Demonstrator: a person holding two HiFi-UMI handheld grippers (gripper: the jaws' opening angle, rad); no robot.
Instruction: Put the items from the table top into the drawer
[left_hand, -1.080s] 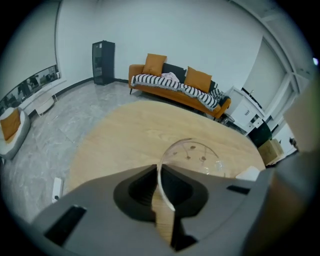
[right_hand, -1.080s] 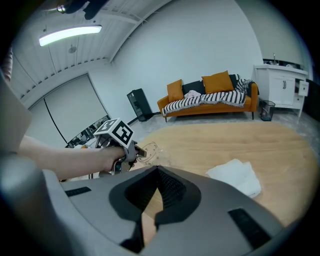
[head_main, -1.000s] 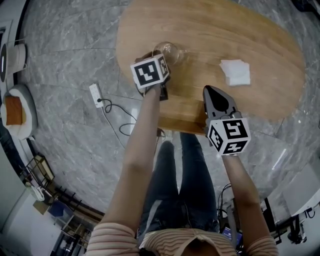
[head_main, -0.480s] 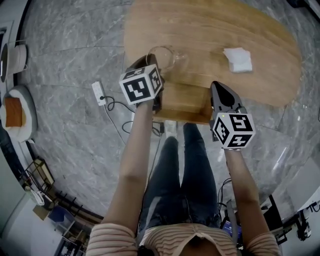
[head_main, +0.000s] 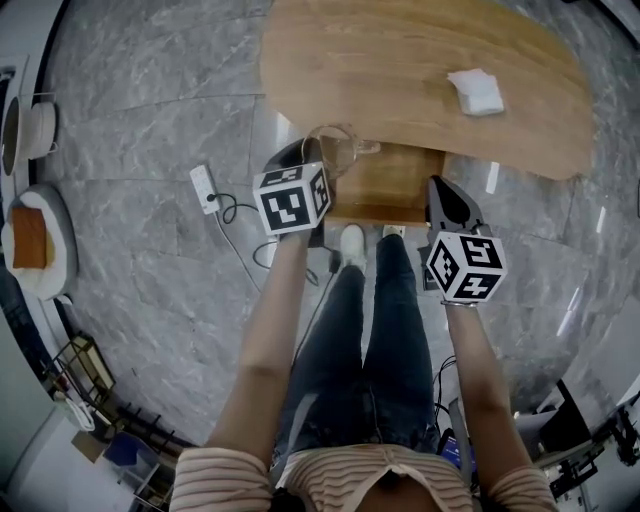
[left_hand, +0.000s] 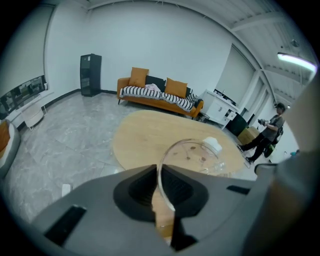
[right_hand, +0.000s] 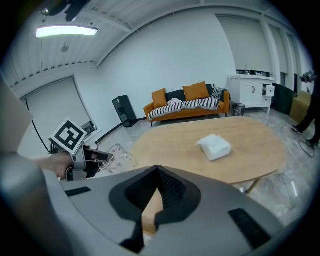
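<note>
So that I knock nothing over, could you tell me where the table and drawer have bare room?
The table top is bare but for the tissue pack near its right end. The drawer shows bare wood right of the glass held by the left gripper; its left corner is crowded.

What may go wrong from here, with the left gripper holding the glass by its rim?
The left gripper pinches only the thin rim of the clear glass, so the glass may slip or crack. The glass also hangs close to the wall of the open drawer and may knock the wood when lowered.
</note>
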